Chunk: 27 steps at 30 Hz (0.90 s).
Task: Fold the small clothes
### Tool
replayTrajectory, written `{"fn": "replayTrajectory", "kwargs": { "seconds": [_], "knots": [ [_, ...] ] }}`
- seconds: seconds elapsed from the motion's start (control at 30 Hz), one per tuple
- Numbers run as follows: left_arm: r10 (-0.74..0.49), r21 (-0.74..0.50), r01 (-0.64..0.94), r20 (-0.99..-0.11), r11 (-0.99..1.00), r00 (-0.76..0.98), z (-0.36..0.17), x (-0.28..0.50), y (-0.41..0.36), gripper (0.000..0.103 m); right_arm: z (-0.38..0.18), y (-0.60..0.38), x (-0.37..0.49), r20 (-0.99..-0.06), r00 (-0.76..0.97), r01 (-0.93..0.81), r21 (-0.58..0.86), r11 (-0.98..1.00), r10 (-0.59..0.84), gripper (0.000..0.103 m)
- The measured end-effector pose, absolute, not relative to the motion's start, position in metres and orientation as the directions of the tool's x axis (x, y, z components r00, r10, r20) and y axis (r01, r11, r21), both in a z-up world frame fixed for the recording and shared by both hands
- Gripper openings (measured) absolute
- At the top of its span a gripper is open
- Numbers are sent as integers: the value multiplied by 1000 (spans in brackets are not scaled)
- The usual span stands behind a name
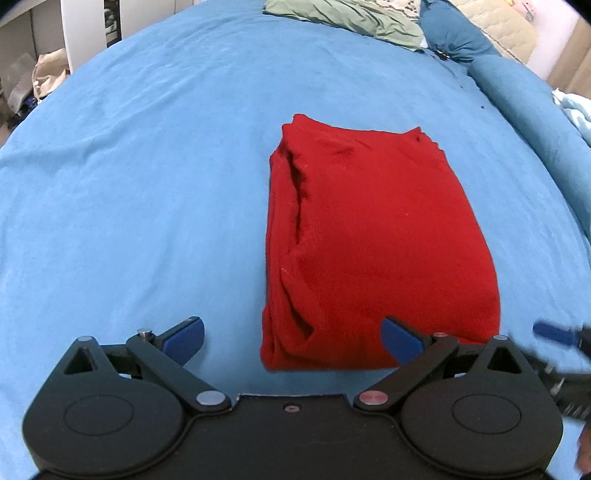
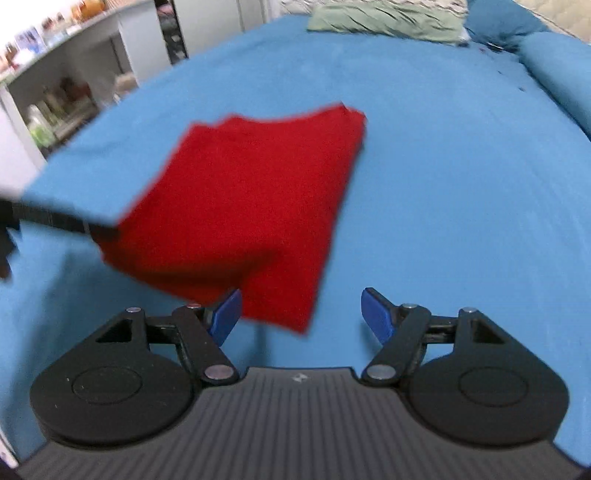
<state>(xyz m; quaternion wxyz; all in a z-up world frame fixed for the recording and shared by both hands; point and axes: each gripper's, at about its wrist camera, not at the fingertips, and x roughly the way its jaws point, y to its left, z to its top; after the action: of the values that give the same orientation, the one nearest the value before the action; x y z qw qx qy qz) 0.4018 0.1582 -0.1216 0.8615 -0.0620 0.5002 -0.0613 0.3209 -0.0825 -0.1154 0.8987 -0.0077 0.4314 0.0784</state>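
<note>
Bed: blue sheet [image 1: 147, 184] spread almost flat; I take the red garment [image 1: 369, 240] as my landmark, lying on it as a folded rectangle.
Beyond the garment: a green pillow [image 1: 351, 18] at the head of the bed, and a blue bolster [image 1: 535, 110] along the far right side.
Left tool [image 1: 293, 334]: mine, wide open and holding nothing; its right pad overlaps the garment's near edge, its left pad sits over bare sheet just beside the garment.
Right tool [image 2: 301, 312]: also wide open, holding nothing; the garment's near corner shows between its pads, but neither pad presses it.
Step in hand: I judge the fold is made and released, the garment compact with layered edges along its left side.
Next move: either a final halving, gripping both near corners, or leaving this piece and fetching another; I cannot tell which.
Hard to make out: the right wrist view is smeared, so the garment's edges there are soft; whether pads graze the cloth is unclear; shelves beyond the bed are blurred.
</note>
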Motion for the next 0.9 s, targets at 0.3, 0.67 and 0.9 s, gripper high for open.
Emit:
{"fn": "replayTrajectory", "kwargs": {
  "seconds": [0.3,0.67,0.9],
  "knots": [
    [-144,-154,20,-858,988,493,-129,411,158,103,-162,-46,335,-757,652,-17,32,999,35,85],
    [-137,-139,32,-859,990,494,-134,413,151,103,-168,-43,339,-673,739,50,5,999,-34,85],
    [-139,-142,32,-855,989,500,-136,413,149,103,-182,-36,341,-681,731,29,-30,999,-42,86]
  ]
}}
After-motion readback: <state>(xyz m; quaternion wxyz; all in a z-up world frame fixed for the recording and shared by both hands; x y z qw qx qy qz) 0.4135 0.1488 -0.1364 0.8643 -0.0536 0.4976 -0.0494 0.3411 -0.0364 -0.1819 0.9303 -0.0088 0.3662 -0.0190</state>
